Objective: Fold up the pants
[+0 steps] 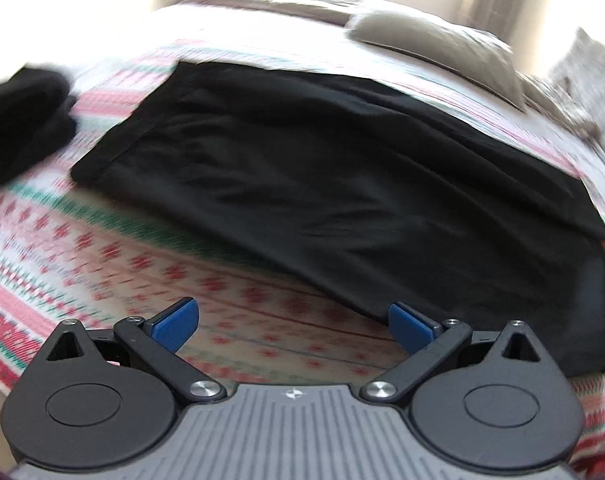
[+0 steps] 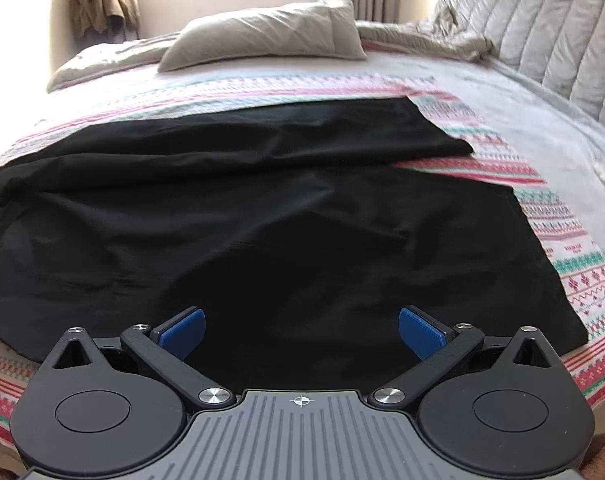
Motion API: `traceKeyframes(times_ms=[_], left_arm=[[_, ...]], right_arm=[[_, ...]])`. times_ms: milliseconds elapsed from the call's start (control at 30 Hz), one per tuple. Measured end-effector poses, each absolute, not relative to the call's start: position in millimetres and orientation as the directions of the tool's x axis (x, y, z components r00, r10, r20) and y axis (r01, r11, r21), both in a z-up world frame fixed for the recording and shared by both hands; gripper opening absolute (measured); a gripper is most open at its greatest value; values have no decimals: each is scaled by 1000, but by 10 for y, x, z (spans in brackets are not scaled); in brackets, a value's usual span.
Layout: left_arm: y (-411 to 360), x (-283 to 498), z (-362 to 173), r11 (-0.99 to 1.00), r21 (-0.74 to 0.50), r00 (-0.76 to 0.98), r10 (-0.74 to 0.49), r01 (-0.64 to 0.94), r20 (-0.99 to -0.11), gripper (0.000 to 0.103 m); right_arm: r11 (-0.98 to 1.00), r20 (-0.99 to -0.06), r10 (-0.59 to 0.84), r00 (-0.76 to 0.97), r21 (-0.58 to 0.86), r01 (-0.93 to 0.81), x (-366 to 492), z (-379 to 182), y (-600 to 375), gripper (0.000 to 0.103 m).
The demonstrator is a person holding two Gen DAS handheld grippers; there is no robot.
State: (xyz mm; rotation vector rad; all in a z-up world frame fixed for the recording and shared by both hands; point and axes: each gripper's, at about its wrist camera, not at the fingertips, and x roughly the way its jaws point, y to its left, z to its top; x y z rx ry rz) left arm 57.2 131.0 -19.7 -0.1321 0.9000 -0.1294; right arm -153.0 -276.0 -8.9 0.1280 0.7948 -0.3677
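Observation:
Black pants [image 1: 322, 176] lie spread flat across a red, green and white patterned blanket [image 1: 82, 240] on a bed. In the right wrist view the pants [image 2: 262, 220] fill the middle, with one layer lying over another toward the far right. My left gripper [image 1: 292, 326] is open and empty, above the blanket just at the near edge of the pants. My right gripper [image 2: 302, 330] is open and empty, directly over the dark fabric near its front edge.
A second black garment [image 1: 18, 120] lies bunched at the far left of the blanket. A grey pillow [image 2: 262, 38] and a rumpled grey duvet [image 2: 422, 36] lie beyond the pants. A quilted headboard [image 2: 542, 32] stands at right; a window is behind.

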Motion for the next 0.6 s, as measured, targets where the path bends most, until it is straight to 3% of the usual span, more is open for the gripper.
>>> traceKeyframes(times_ms=[133, 367, 500, 600], left_arm=[[1771, 740, -272, 957, -287, 616, -203, -40, -761, 101], [2344, 963, -415, 854, -496, 649, -291, -153, -703, 83], [2487, 1037, -447, 822, -540, 685, -289, -180, -669, 73], [2570, 1103, -470, 797, -575, 698, -305, -186, -648, 56]], right_arm=[[923, -742, -253, 620, 6, 384, -1586, -85, -3042, 103], [832, -771, -293, 565, 86, 548, -1707, -72, -3736, 103], [745, -757, -345, 555, 138, 652, -1894, -123, -4067, 103], [674, -751, -376, 542, 180, 716, -2035, -147, -4276, 103]])
